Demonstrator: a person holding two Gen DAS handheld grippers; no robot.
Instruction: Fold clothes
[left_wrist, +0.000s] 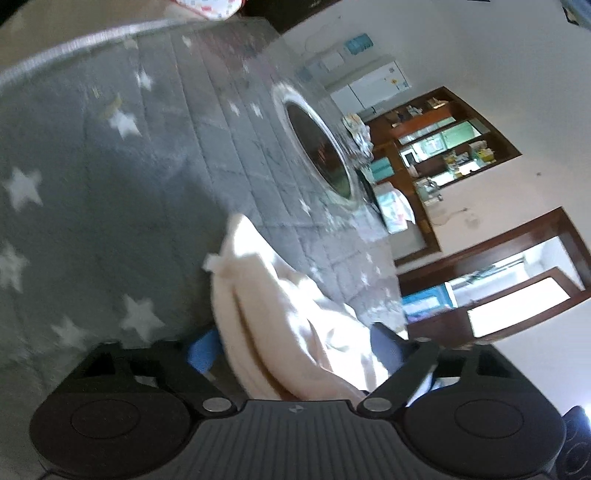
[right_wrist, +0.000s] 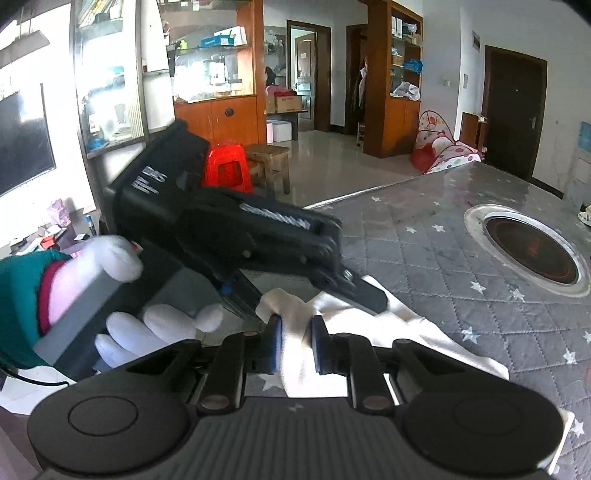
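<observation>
A white garment lies bunched on the grey star-patterned table cover. My right gripper is shut on a fold of the garment, cloth pinched between its blue pads. My left gripper shows wide blue pads on either side of a thick bunch of the white garment; the cloth fills the gap and hides the fingertips. In the right wrist view the left gripper reaches in from the left, held by a white-gloved hand, its tip on the garment.
A round metal-rimmed burner is set into the table beyond the garment; it also shows in the left wrist view. A red stool and a wooden stool stand on the floor past the table's far edge.
</observation>
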